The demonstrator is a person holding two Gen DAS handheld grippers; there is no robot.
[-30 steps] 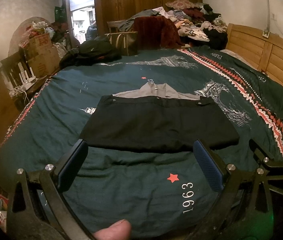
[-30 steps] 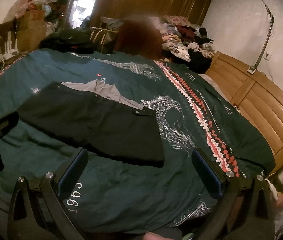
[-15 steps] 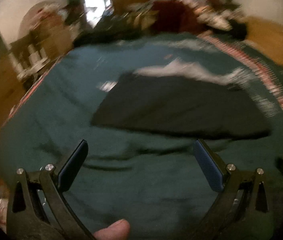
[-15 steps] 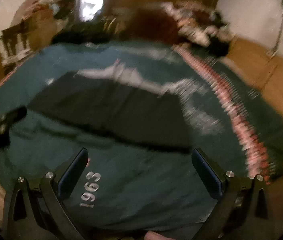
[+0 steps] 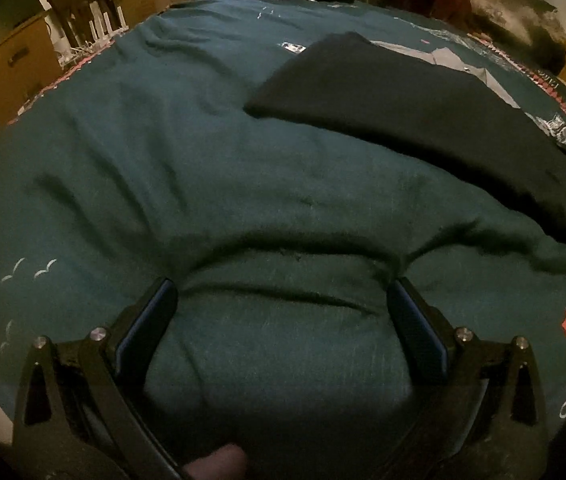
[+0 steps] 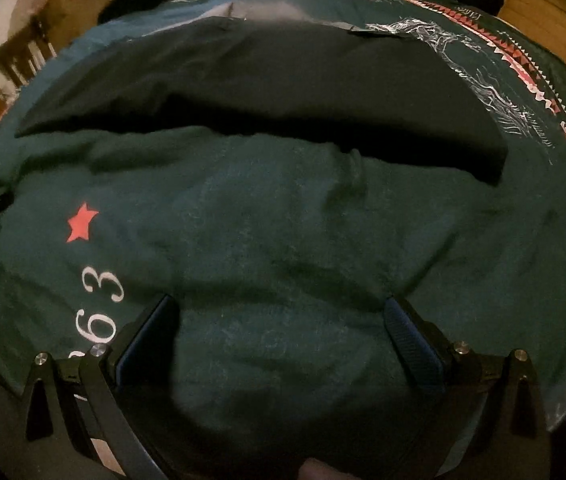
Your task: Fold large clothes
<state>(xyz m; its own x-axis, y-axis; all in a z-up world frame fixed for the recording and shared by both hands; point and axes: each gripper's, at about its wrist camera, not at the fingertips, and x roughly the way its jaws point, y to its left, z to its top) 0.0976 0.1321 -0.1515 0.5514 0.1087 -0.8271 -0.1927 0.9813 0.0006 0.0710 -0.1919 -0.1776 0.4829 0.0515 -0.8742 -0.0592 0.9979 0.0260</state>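
A teal bedspread point(image 6: 283, 232) carries a red star point(image 6: 81, 222) just above white numerals point(image 6: 101, 304); a wooden headboard point(image 6: 551, 28) stands beyond its patterned border point(image 6: 531, 68).

White digits "63" point(image 6: 101, 308), tail of a longer number, beside a red star point(image 6: 81, 227) on the green bedspread point(image 6: 283, 240).

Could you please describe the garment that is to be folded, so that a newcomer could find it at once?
Start from the big teal bedspread that covers the bed. Beyond both open grippers, a black garment lies flat across it, folded into a wide band. It is the only plain black piece on the spread, with grey fabric showing at its far edge.
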